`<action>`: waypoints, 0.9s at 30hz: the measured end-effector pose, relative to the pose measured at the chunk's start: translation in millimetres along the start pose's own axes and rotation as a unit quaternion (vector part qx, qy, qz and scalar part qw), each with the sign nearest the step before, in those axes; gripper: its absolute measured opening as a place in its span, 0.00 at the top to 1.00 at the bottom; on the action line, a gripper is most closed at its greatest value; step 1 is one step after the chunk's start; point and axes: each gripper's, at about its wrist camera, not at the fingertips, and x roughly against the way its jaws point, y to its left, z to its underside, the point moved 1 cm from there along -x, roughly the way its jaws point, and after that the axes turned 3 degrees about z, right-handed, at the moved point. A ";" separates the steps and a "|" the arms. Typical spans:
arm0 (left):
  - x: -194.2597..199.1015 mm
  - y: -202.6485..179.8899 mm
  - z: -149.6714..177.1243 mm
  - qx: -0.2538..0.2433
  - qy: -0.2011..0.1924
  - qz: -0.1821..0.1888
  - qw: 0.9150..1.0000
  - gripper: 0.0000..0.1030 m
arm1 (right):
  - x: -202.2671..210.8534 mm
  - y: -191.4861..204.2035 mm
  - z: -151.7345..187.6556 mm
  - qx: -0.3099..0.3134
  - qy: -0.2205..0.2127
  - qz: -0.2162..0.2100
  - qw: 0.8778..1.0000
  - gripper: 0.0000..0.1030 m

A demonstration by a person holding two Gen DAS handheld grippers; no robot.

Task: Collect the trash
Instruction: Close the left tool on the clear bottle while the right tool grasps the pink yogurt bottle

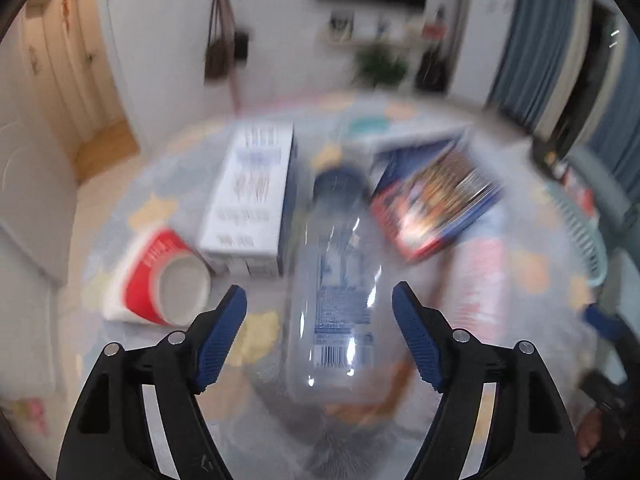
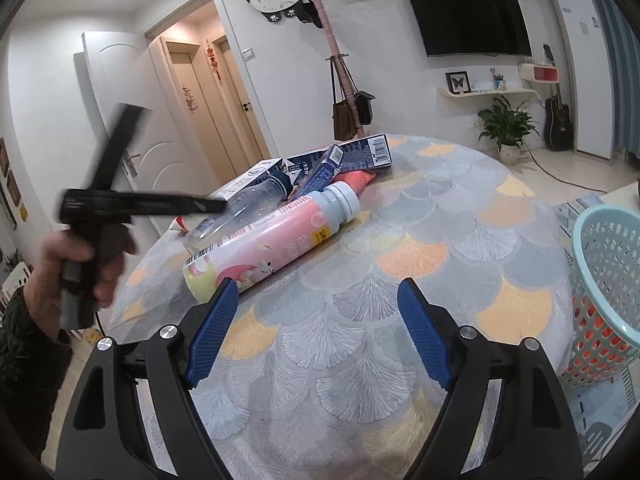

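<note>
Here, a heap of trash on the round bench, toward its far left. Left gripper: jaws wide, holding nothing, poised over a clear bottle lying on its side, dark cap pointing far; whether the pads touch it cannot be told through the blur. Left of the bottle, a white carton; nearer and further left, a red cup on its side, mouth facing near. Right of the bottle, a colourful pack and a pink bottle. Right gripper: jaws wide and empty, above bare bench, near the pink bottle's base. At the right edge, beside the bench, a pale blue basket with something orange showing through its mesh.
</note>
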 end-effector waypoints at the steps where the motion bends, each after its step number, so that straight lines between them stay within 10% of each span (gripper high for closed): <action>1: -16.9 0.4 0.9 0.009 0.033 0.001 0.999 0.29 | 0.6 0.7 0.3 0.002 0.000 0.000 1.000 0.24; 5: -19.6 5.3 10.6 0.042 -0.001 0.008 0.999 0.46 | 4.5 0.8 -0.2 0.008 -0.004 0.007 1.000 0.24; 19: 49.3 -7.1 137.2 0.080 -0.084 -0.087 0.989 0.49 | -63.8 3.5 -23.9 -0.122 0.109 0.016 0.986 0.22; 27: 62.0 -5.1 152.1 0.089 -0.110 -0.098 0.985 0.49 | -118.3 36.2 -45.1 -0.160 0.140 0.070 0.975 0.15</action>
